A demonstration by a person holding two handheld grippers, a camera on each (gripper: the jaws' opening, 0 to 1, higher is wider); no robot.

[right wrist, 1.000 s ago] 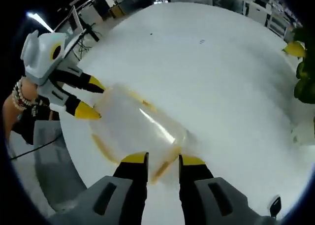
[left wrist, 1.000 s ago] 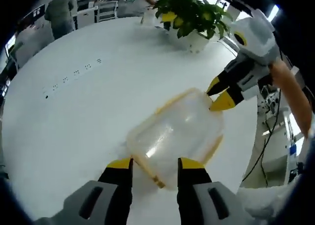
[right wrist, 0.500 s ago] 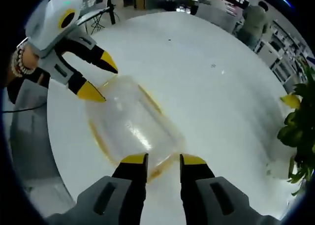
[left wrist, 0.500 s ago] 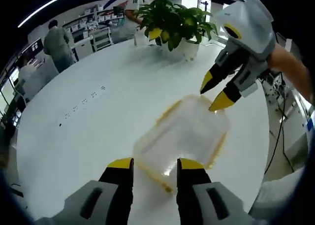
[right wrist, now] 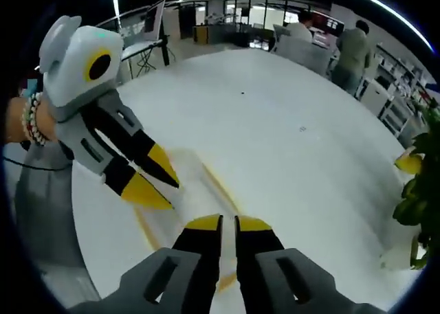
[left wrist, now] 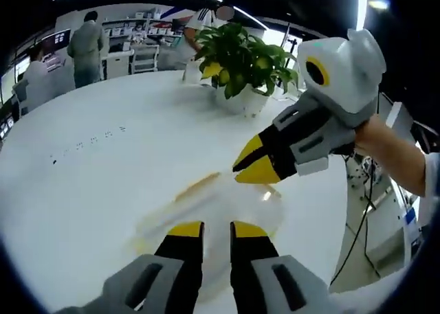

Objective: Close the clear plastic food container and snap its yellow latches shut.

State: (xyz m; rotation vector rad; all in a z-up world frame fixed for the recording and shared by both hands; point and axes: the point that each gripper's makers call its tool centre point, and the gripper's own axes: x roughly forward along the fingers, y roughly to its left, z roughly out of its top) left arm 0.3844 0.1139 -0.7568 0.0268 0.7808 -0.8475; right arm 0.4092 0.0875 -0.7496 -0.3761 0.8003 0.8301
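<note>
The clear plastic container with yellow edging lies flat on the white table, blurred. In the left gripper view my left gripper hovers over its near end, jaws drawn almost together with nothing seen between them. My right gripper, held in a hand, comes in from the right above the container's far end, its yellow tips together. In the right gripper view the container stretches ahead of my right gripper, whose jaws leave only a slit. My left gripper points in from the left over it.
A potted plant stands at the table's far side and also shows as the plant at the right edge. People stand by desks behind. The table's edge drops off near the container, with cables beyond.
Both grippers' jaws have narrowed from clearly apart to almost together. Both cameras have lifted and tilted up from the container, which now looks flatter and lower.
</note>
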